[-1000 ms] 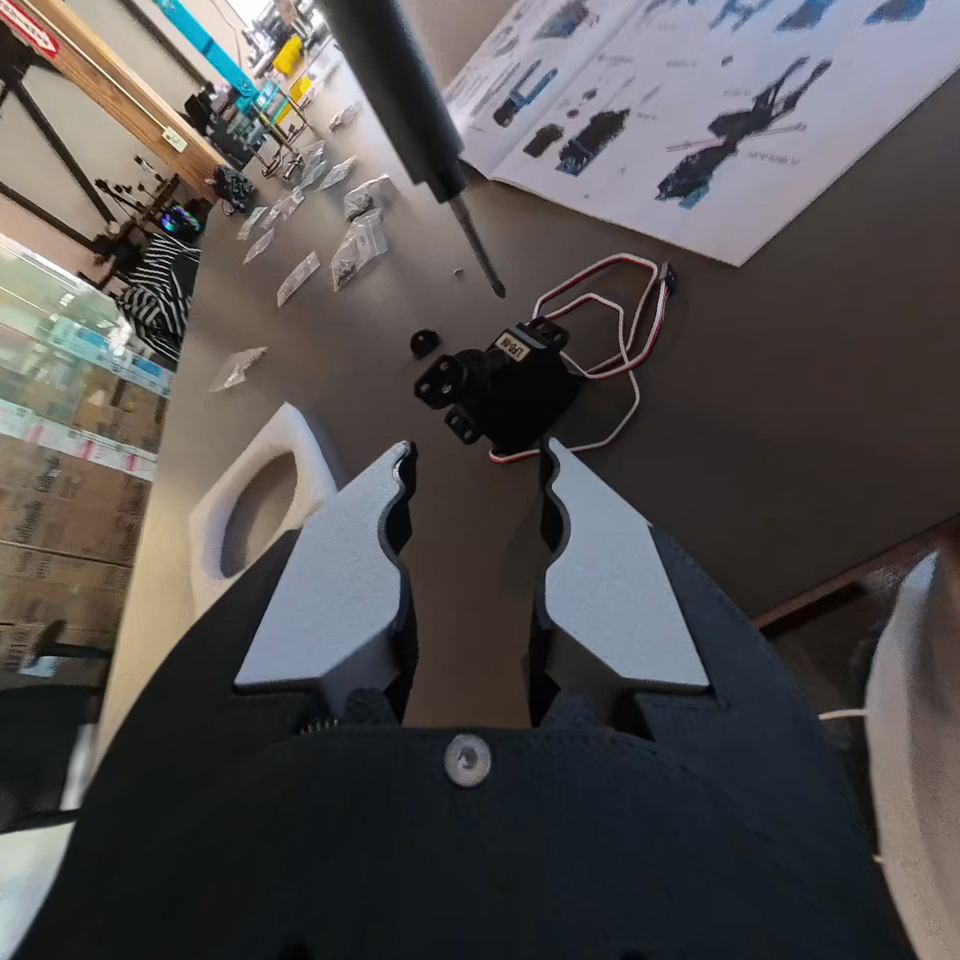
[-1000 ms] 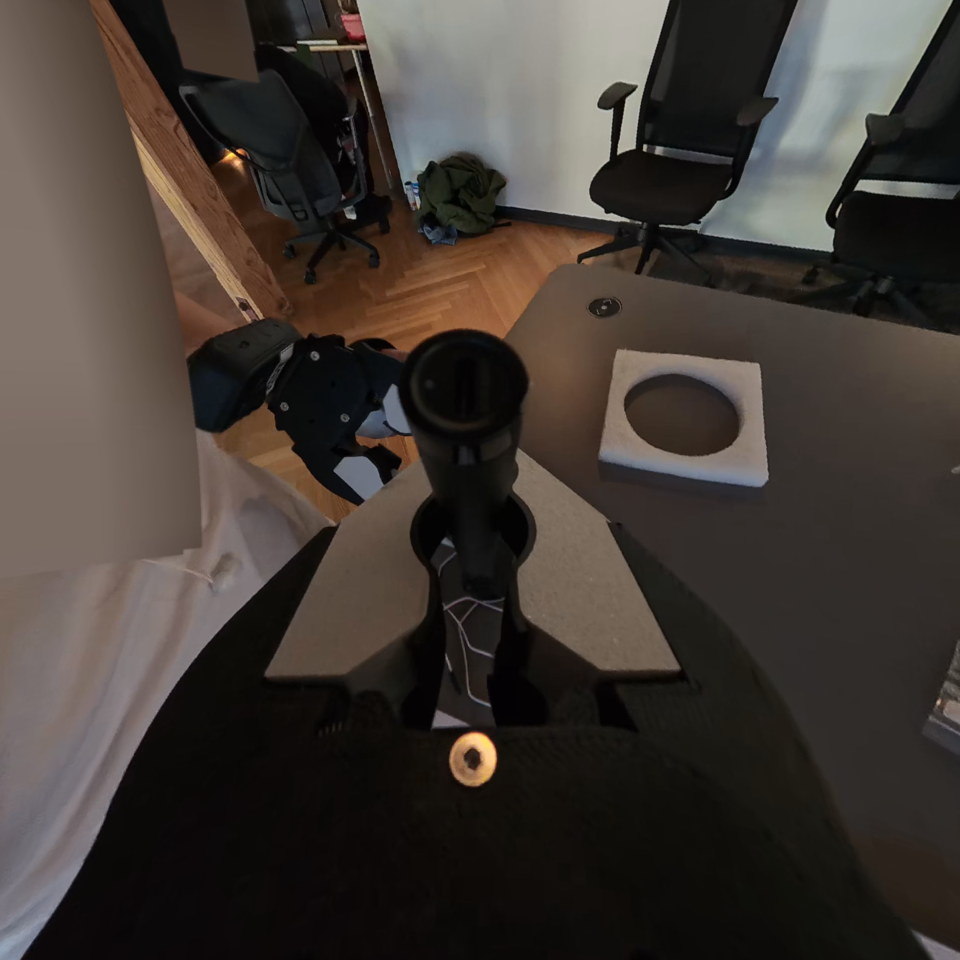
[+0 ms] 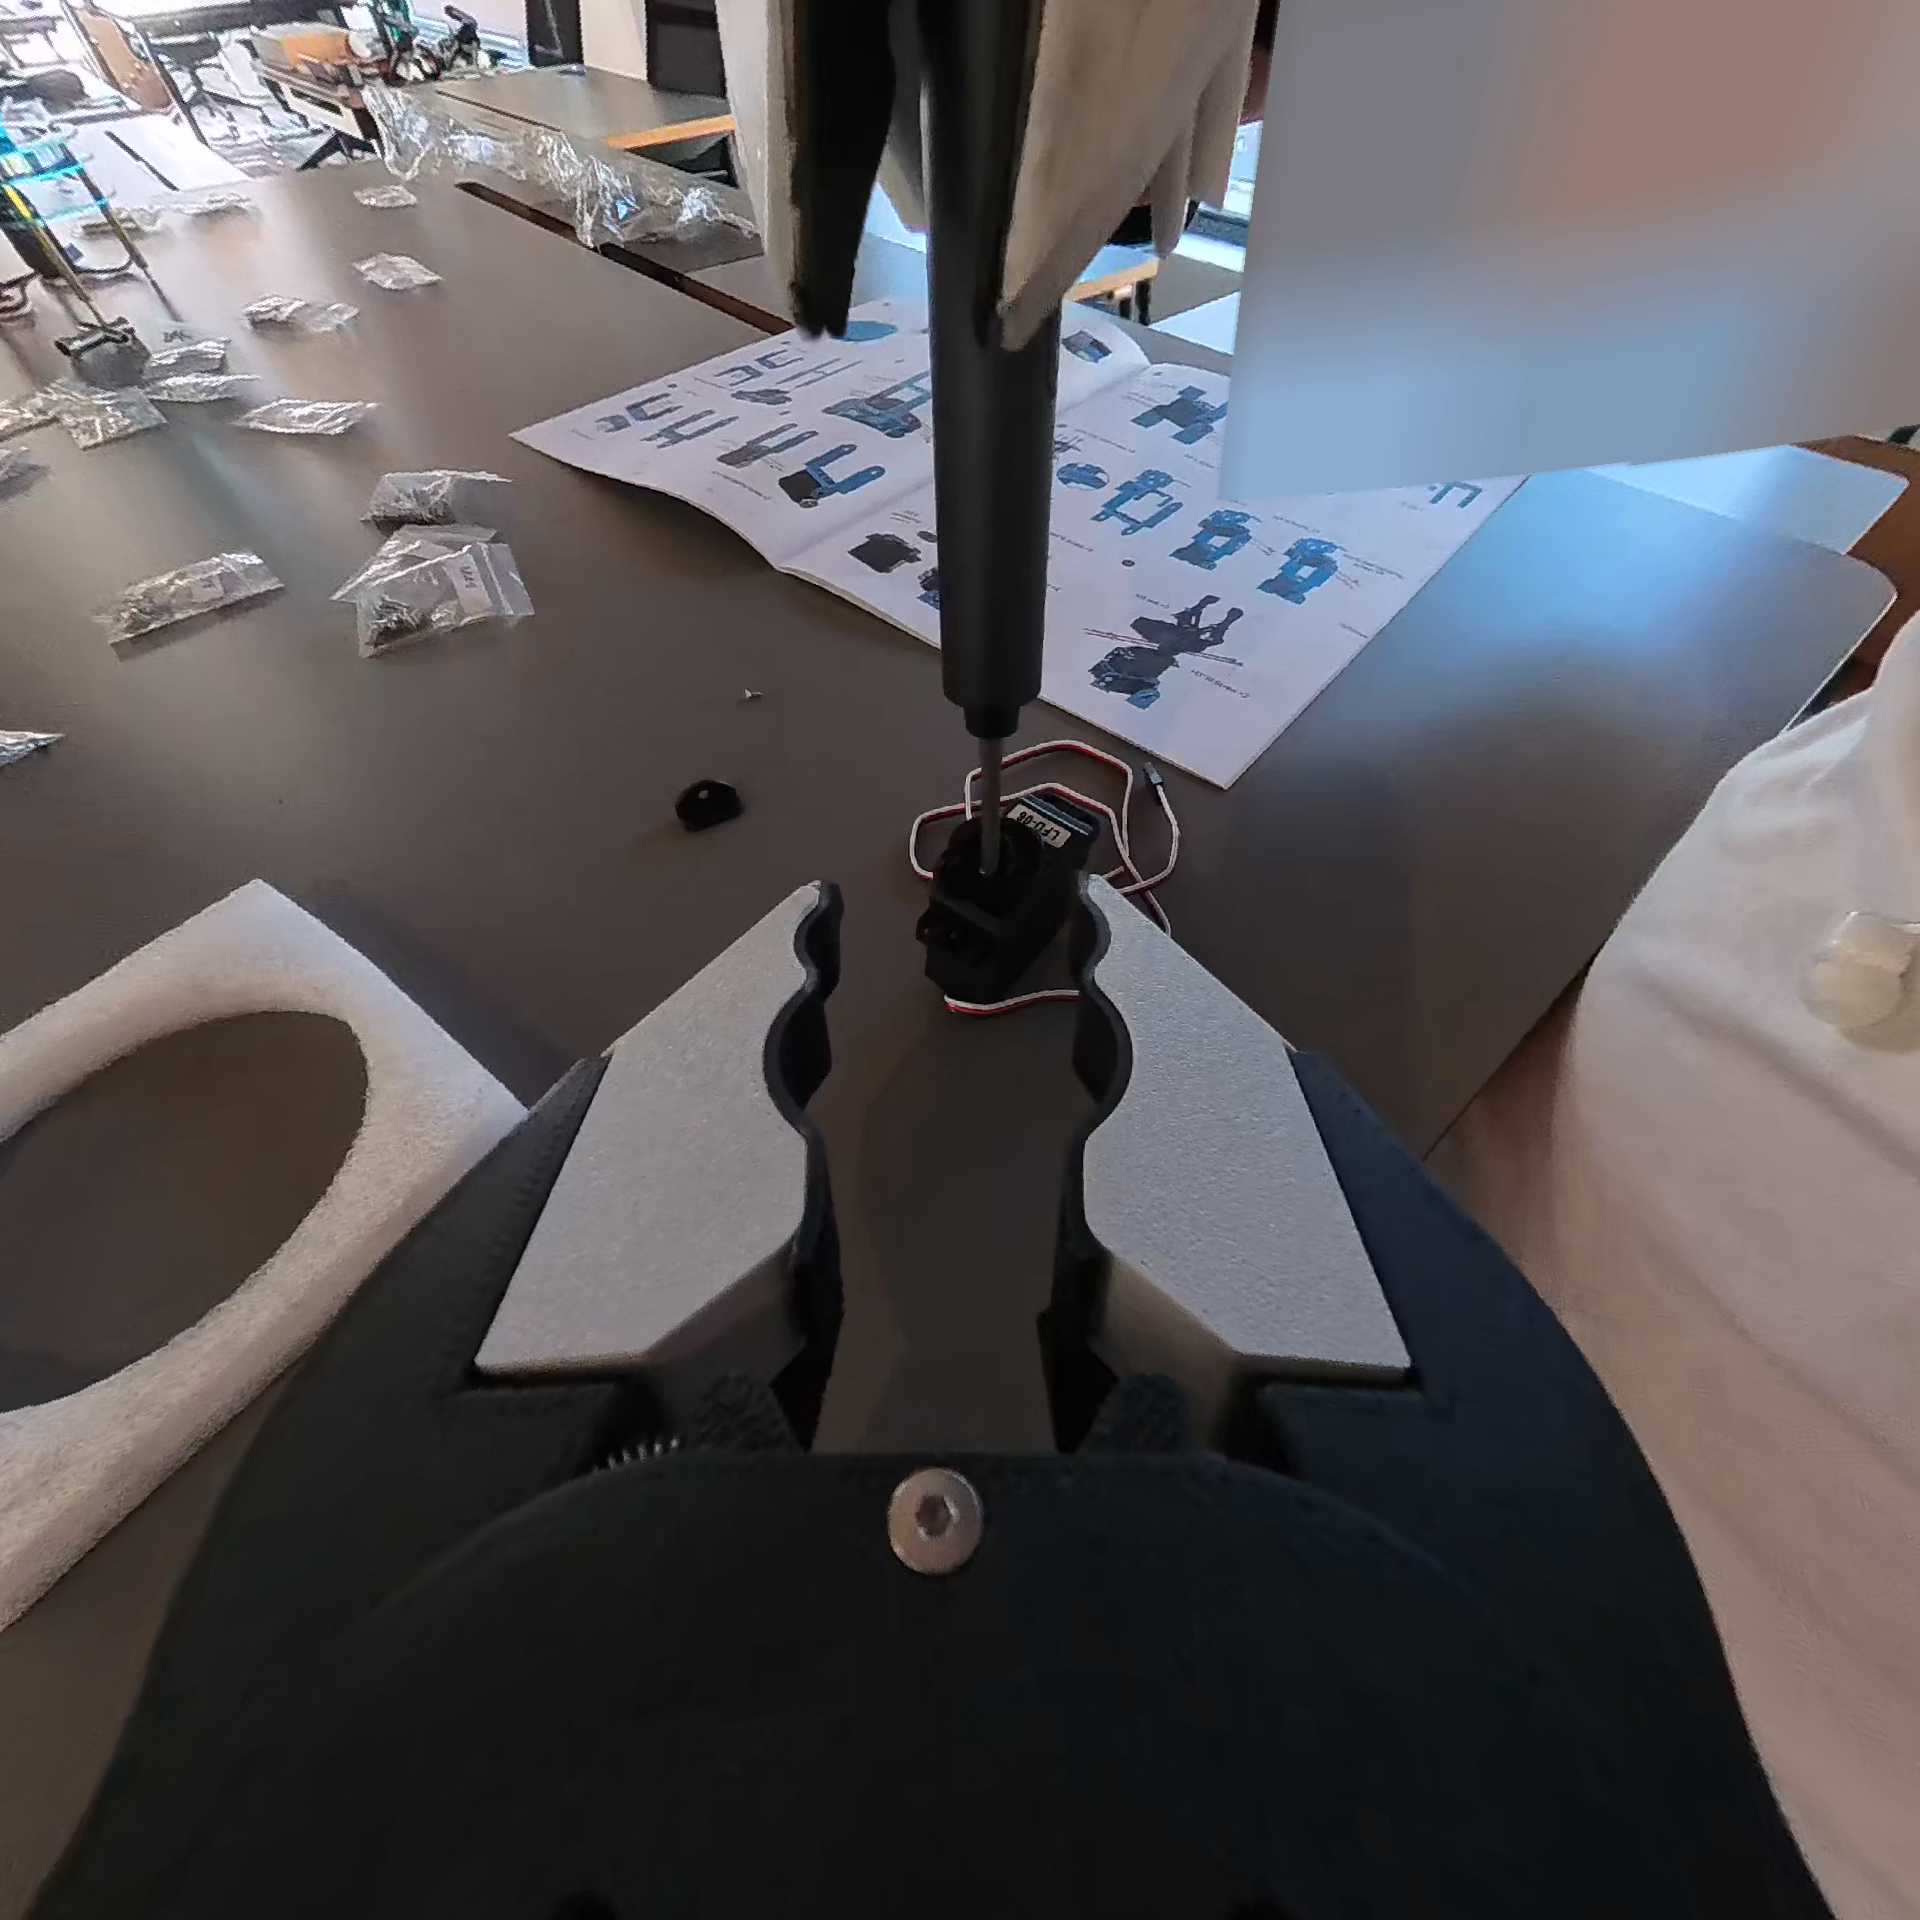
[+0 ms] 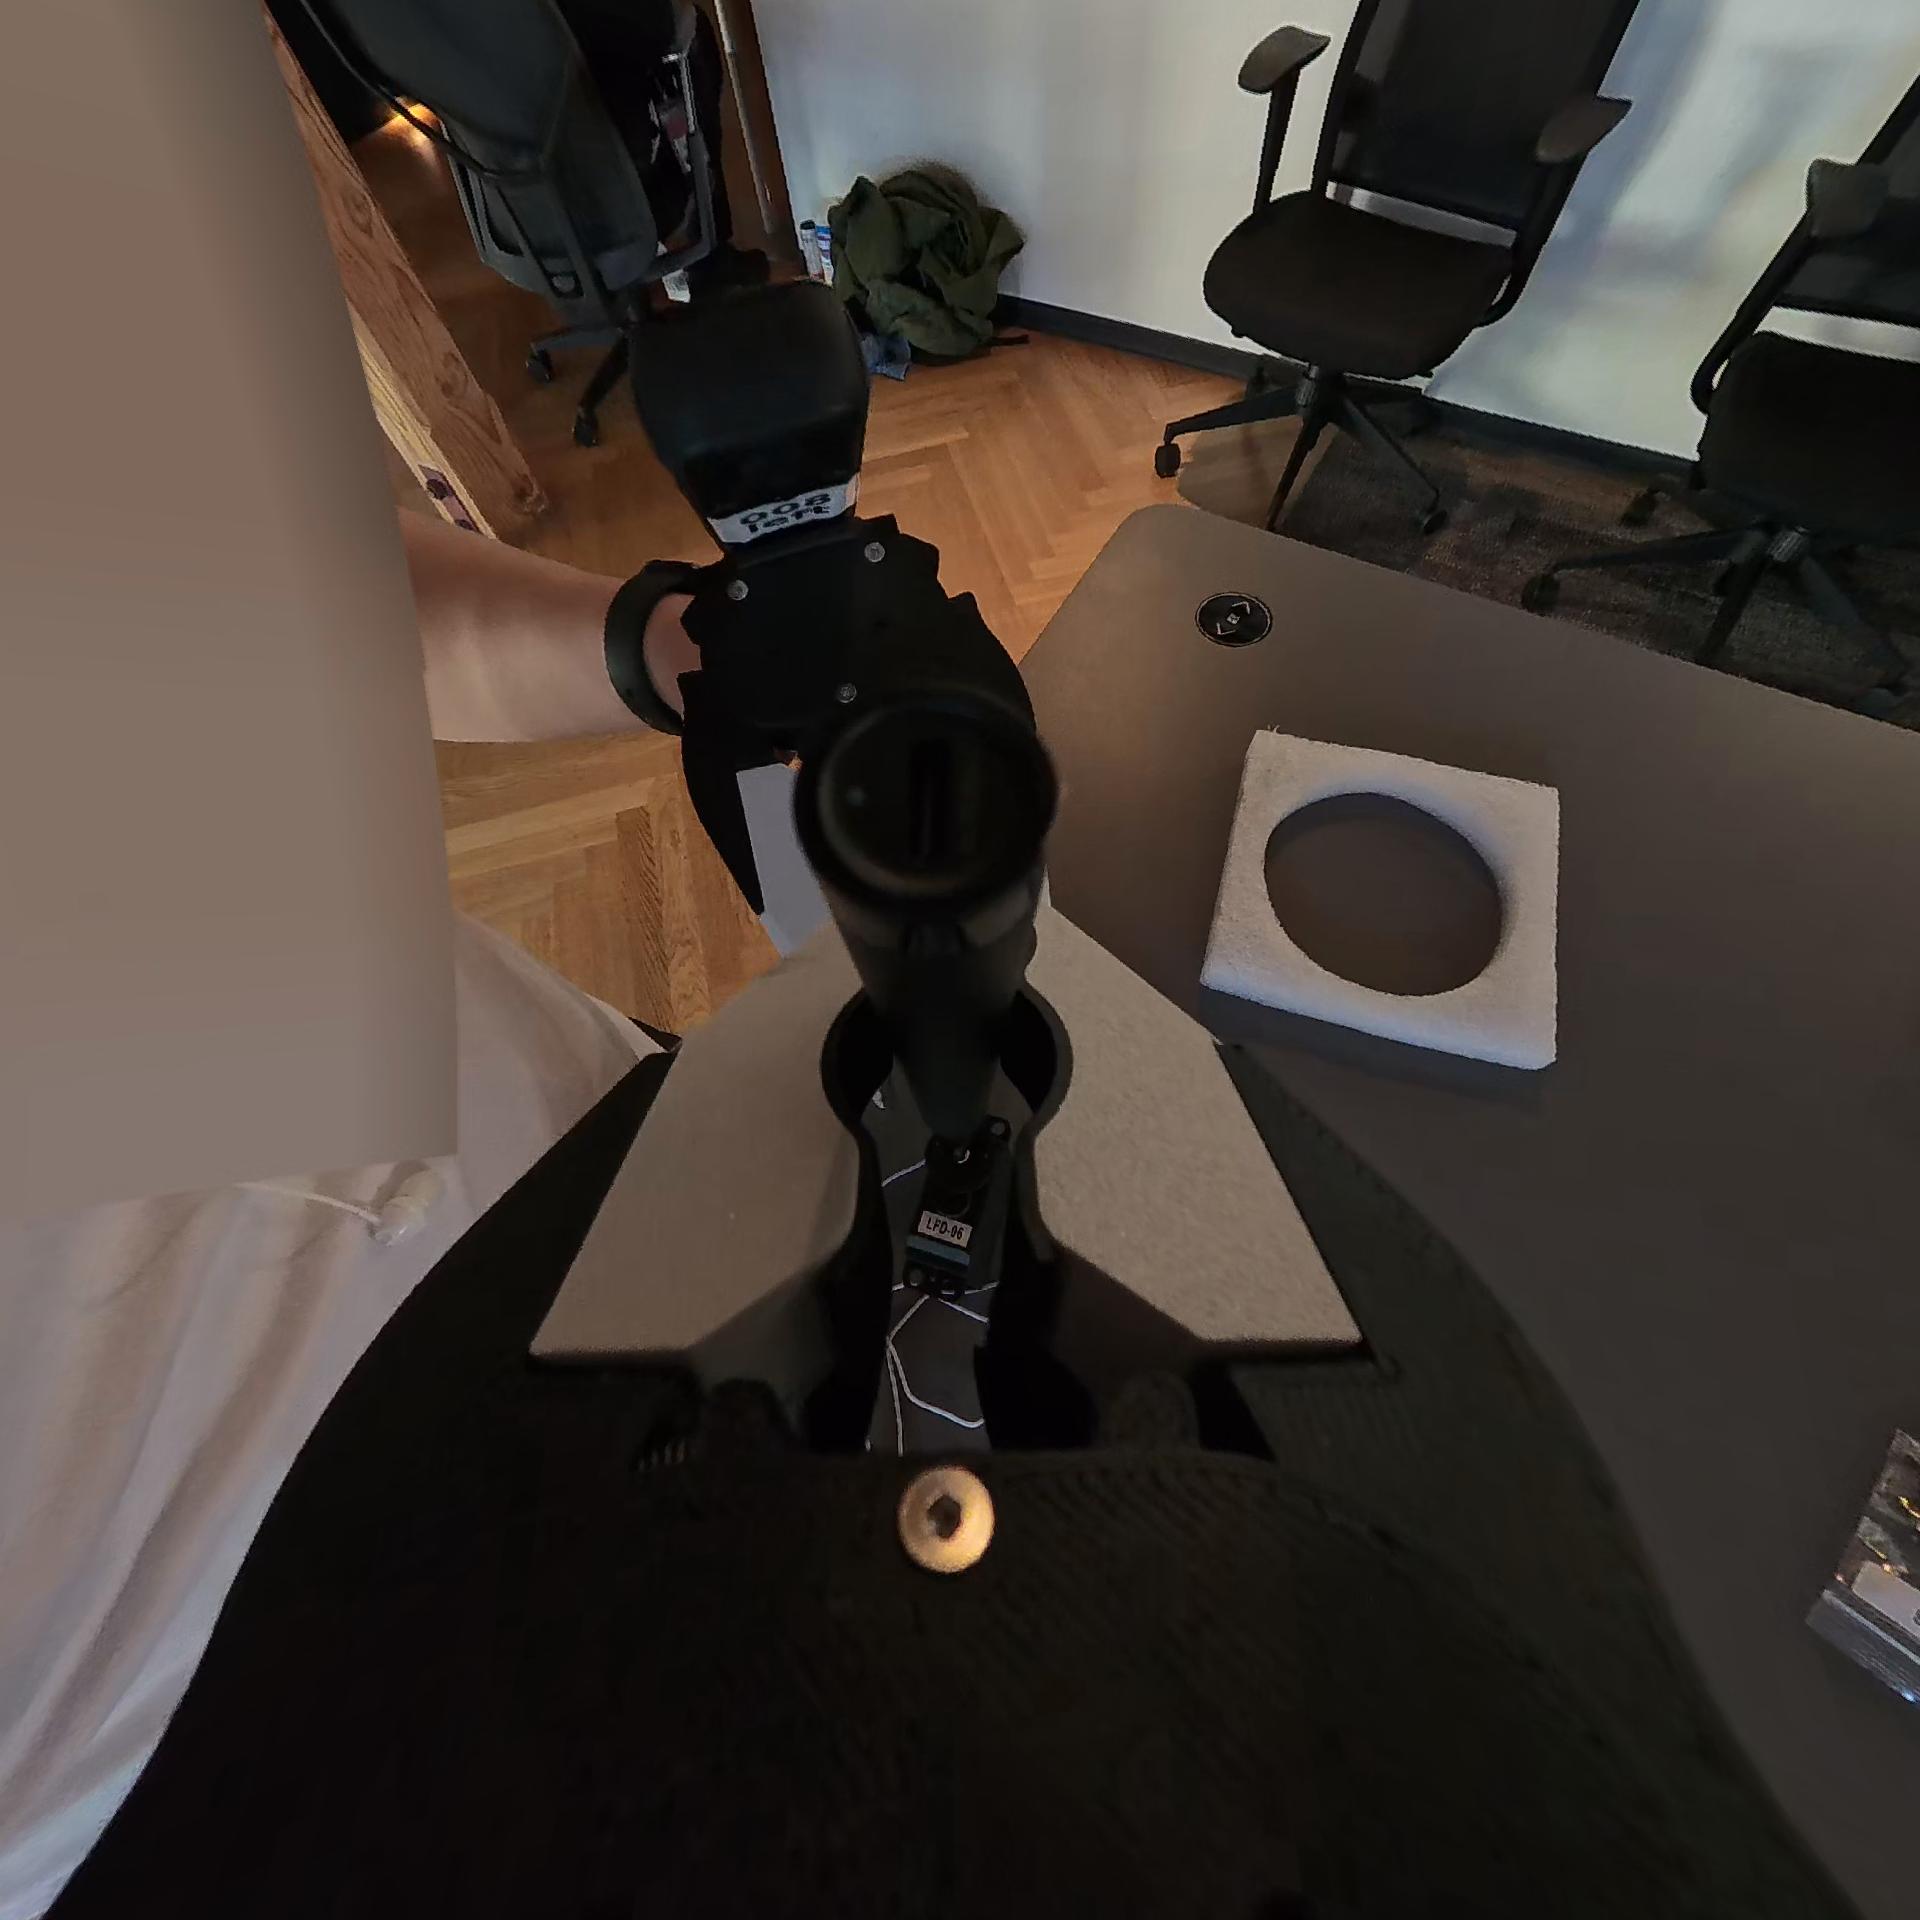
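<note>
Right tool (image 4: pixel 940 1081) grips my dark cylindrical screwdriver (image 3: pixel 987 468), tip on the black servo (image 3: pixel 992 914). Left tool (image 3: pixel 951 935) gapes empty, flanking it; I'd keep the driver upright.

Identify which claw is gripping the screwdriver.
The right claw: shut on the screwdriver. The left claw is open, empty.

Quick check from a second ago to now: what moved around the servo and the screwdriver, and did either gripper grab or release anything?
The screwdriver came down from a slant above the table to upright, its tip now on top of the black servo. The left gripper swung in behind the servo, open, fingertips flanking it. Nothing was grabbed or released: the right gripper stays shut on the screwdriver. The servo, foam block and instruction sheet lie as before.
</note>
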Demonstrator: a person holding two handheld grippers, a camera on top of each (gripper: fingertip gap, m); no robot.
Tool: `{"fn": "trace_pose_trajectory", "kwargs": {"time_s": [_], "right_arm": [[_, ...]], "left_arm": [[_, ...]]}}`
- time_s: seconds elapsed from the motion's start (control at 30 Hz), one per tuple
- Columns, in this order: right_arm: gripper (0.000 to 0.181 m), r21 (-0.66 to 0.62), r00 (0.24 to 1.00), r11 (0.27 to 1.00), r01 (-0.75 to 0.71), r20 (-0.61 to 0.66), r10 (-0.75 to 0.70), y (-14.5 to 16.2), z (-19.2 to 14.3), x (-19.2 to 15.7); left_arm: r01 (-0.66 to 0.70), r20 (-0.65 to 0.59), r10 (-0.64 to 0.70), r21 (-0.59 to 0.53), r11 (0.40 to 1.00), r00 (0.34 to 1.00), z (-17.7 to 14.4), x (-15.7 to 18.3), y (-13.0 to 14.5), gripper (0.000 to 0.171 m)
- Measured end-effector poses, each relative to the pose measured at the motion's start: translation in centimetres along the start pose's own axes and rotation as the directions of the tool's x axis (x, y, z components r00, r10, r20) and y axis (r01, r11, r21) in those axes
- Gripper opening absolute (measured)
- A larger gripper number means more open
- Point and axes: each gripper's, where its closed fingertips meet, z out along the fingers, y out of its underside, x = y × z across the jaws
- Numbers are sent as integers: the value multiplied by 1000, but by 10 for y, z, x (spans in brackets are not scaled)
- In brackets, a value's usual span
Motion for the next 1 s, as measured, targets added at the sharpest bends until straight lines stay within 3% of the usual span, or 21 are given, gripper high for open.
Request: {"fn": "trace_pose_trajectory", "kwargs": {"time_s": [1.0], "right_arm": [[14, -70, 999, 998, 6, 34, -4, 0, 5, -1]], "left_arm": [[13, 3, -13, -6, 1000, 1000, -5, 0, 4, 44]]}}
